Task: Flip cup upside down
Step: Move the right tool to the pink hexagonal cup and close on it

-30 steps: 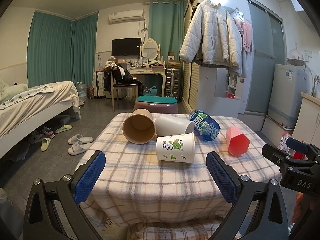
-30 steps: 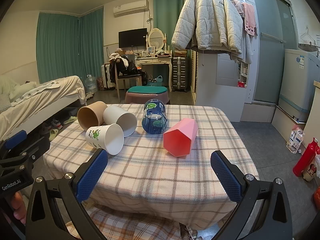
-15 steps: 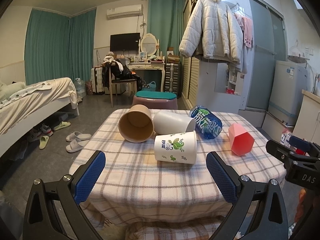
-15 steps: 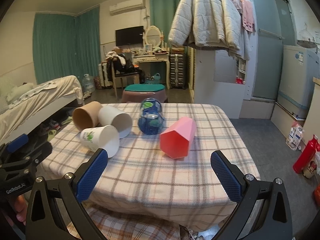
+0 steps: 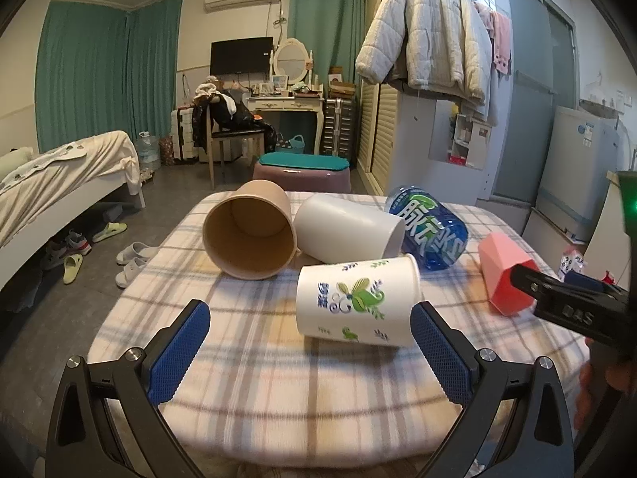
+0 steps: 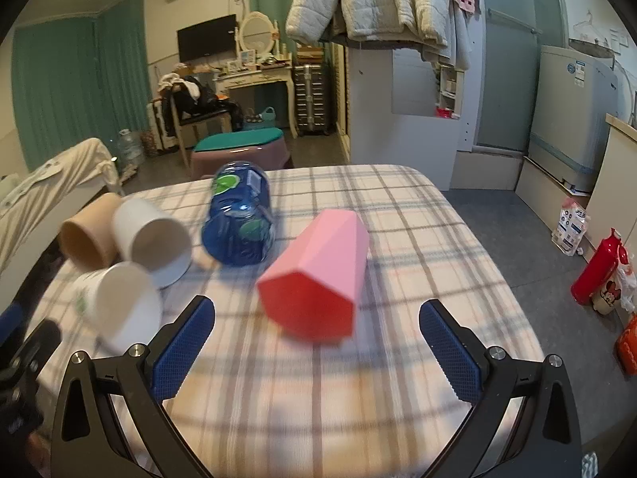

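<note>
Several cups lie on their sides on a plaid-covered table [image 5: 278, 378]. A white cup with a green print [image 5: 356, 304] lies just ahead of my open left gripper [image 5: 308, 348]. Behind it lie a brown paper cup [image 5: 249, 235], a plain white cup [image 5: 346, 233] and a blue clear cup [image 5: 432, 227]. A pink faceted cup [image 6: 318, 275] lies with its mouth towards my open right gripper [image 6: 316, 344], and it also shows in the left wrist view [image 5: 503, 275]. Both grippers are empty.
The table's [image 6: 458, 239] right edge drops to the floor, where a red bottle [image 6: 597, 267] stands. A purple stool [image 5: 302, 169] sits behind the table. A bed [image 5: 51, 183] is at the left. A wardrobe with a white jacket [image 5: 426, 28] is at the right.
Both grippers have moved forward towards the table, so the cups look larger and nearer. The right gripper has closed in on the pink cup. The cups have not moved.
</note>
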`<state>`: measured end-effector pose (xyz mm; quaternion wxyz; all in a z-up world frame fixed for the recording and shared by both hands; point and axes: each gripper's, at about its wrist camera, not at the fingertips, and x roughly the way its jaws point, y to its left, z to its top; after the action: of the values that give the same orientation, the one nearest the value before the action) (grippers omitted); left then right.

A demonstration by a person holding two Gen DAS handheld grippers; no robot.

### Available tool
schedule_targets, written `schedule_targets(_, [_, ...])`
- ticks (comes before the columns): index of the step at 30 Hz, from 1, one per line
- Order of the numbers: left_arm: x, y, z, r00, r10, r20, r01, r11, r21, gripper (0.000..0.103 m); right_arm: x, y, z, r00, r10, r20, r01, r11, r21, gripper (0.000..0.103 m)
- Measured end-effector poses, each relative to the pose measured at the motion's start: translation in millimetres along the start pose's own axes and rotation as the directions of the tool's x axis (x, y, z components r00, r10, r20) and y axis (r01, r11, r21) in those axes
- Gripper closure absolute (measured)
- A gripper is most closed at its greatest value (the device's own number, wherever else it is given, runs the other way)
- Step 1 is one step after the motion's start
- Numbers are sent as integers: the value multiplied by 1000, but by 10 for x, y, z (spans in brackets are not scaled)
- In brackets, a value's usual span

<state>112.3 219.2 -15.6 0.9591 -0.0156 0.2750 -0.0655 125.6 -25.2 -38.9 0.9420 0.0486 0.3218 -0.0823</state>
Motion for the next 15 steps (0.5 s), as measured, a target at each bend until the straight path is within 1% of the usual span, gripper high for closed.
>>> schedule_targets(6, [175,60,30,1000,-7,-13,7,1000,-4,0,406,30,135,999,-12,-44,13,1000,14,1])
schedule_targets(9, [239,109,-2,999,-12,-30,12,1000,-9,0,520,50,145,998,-18,-62,19,1000,7,14])
schedule_targets(11, [284,123,-15,999,-22,-40,21,1000,-14,0,589,67,121,996,-14,-92,14,1000,-2,32])
schedule_targets(15, [271,132,-23,999,-26,-43,25,1000,-15,0,568,65,82,995,-16,-100,15,1000,-7,33])
